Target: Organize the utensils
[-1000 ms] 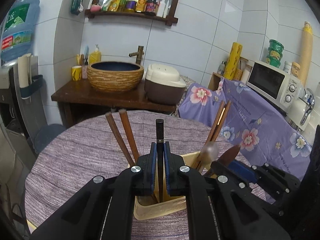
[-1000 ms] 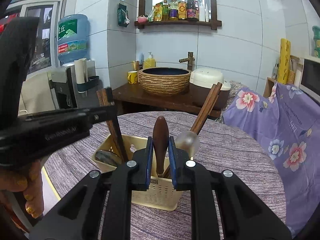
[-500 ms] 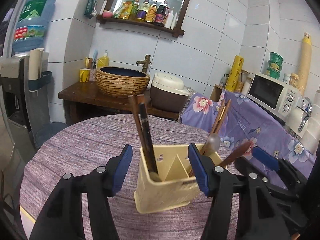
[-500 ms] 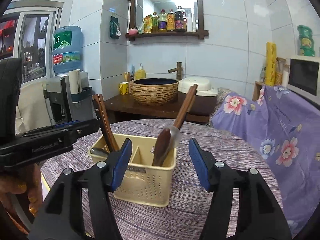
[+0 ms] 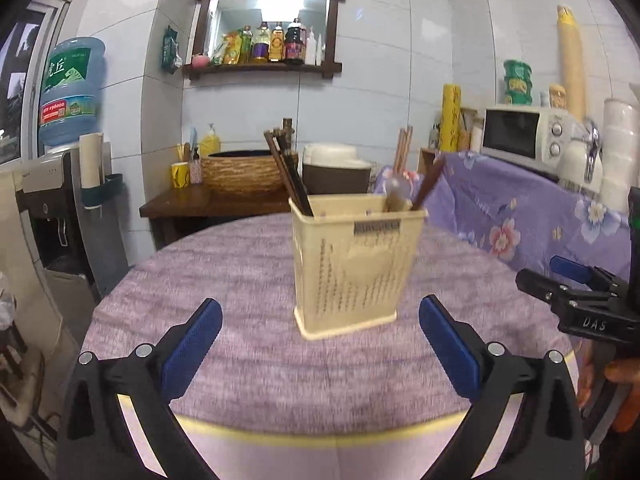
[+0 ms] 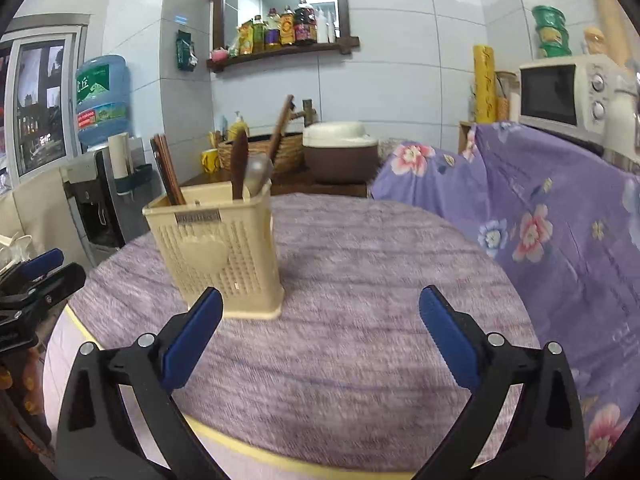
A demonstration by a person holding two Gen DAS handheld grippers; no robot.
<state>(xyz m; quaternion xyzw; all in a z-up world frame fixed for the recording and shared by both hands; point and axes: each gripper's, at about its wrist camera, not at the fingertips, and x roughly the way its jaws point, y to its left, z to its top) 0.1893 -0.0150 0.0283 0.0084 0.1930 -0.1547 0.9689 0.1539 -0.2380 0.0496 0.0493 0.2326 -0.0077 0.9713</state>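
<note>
Closest of all, the left gripper [image 5: 320, 344] has its blue pads [image 5: 192, 346] spread far apart, and nothing sits between them. Its jaws have just been opening. The right gripper [image 6: 320, 340] looks the same: its jaws have just been opening too, they stand wide, and they hold nothing. Both hang over the near edge of a round table [image 5: 248, 280] with a purple cloth on it. A little further in stands a cream plastic utensil holder [image 5: 354, 264], upright on the cloth and apart from both grippers. Dark chopsticks [image 5: 290, 176] lean out of its left part. A metal spoon [image 6: 258, 174], a dark wooden spoon [image 6: 239, 166] and lighter chopsticks [image 5: 402, 150] poke up from its right part. Behind the table is a brown wooden stand with a woven basin [image 5: 248, 172] and a rice cooker [image 6: 340, 152]. On the right, a white microwave [image 5: 528, 138] sits on a flowery purple cover. On the left is a water dispenser with a blue bottle [image 5: 72, 88]. High on the tiled wall, a shelf [image 5: 264, 68] holds bottles.
</note>
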